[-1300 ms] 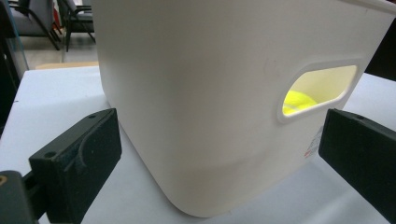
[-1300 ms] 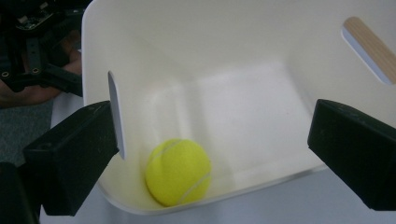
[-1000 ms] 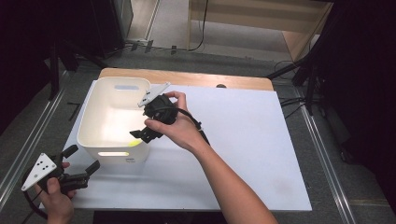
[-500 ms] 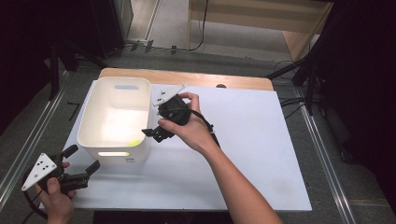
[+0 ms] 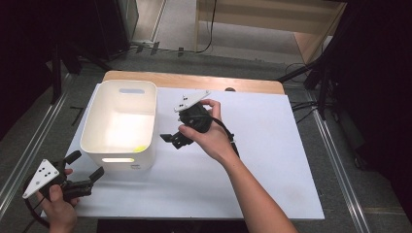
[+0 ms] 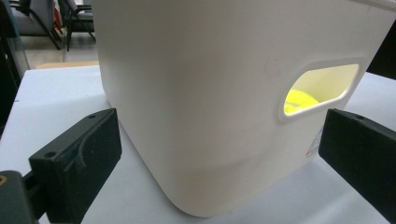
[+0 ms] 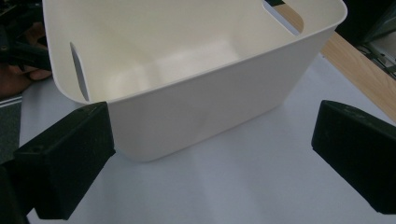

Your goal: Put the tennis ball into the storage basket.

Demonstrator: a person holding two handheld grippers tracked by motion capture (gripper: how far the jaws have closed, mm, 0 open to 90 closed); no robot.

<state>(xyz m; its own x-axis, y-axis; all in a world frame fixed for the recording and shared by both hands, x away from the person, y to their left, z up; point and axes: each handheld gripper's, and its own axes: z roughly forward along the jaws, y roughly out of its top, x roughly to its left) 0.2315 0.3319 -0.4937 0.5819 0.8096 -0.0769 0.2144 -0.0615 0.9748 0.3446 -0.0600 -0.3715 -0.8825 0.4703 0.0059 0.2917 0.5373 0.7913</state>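
A white plastic bin (image 5: 121,121) stands on the left part of the white sheet (image 5: 272,160). A small yellow object (image 5: 140,149) lies in its near right corner and shows through the handle slot as a yellow ball (image 6: 299,100). My right gripper (image 5: 171,141) hovers just right of the bin, open and empty, its jaws pointing at the bin wall (image 7: 201,112). My left gripper (image 5: 86,165) is held low at the bin's near left corner, open and empty, with the bin's near wall (image 6: 201,116) between and beyond its jaws.
A wooden table edge (image 5: 194,80) shows behind the sheet. Metal rails (image 5: 335,165) run along both sides, and dark stands and cables sit on the floor beyond. The person's left hand (image 7: 18,70) shows past the bin's far corner in the right gripper view.
My right gripper has pulled back to the right, from over the bin's rim to the sheet beside it. The yellow object now lies in the bin. The left gripper has stayed put.
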